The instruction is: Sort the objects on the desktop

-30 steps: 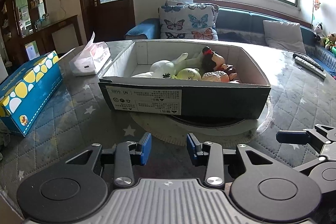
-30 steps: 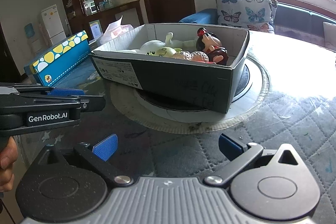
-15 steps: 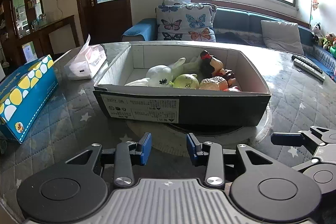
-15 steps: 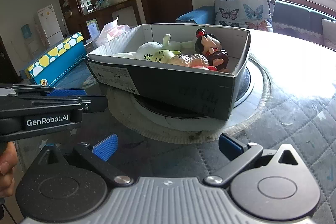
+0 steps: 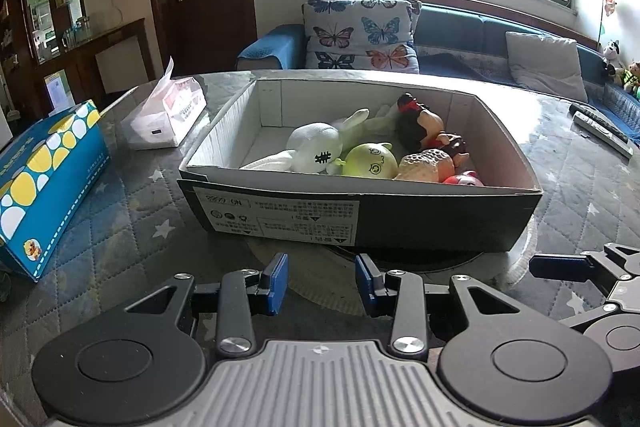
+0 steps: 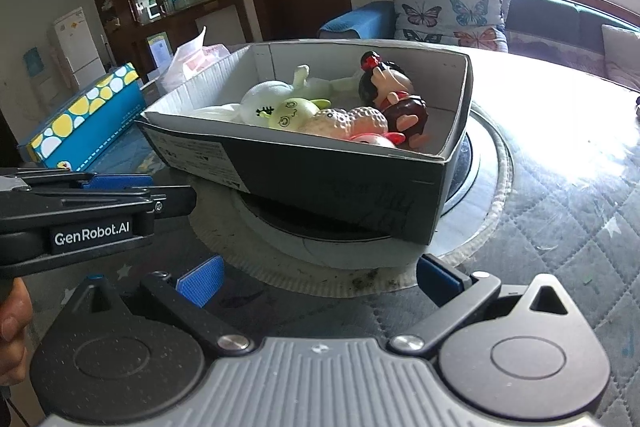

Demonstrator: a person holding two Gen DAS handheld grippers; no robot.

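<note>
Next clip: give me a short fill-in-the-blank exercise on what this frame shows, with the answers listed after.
1. The toys lie inside an open cardboard ____.
2. The pillow on the sofa is printed with ____.
3. The blue carton carries yellow and white ____.
4. The left gripper and the right gripper both hold ____.

Answers: box; butterflies; dots; nothing

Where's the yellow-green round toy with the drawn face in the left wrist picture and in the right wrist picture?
Left wrist view: the yellow-green toy lies inside the cardboard box, near the front wall, just right of the box's middle.
Right wrist view: the same toy sits in the box, left of centre in the picture, behind the front wall.
Shared landmark: the white rabbit toy right beside it, on its left.
</note>
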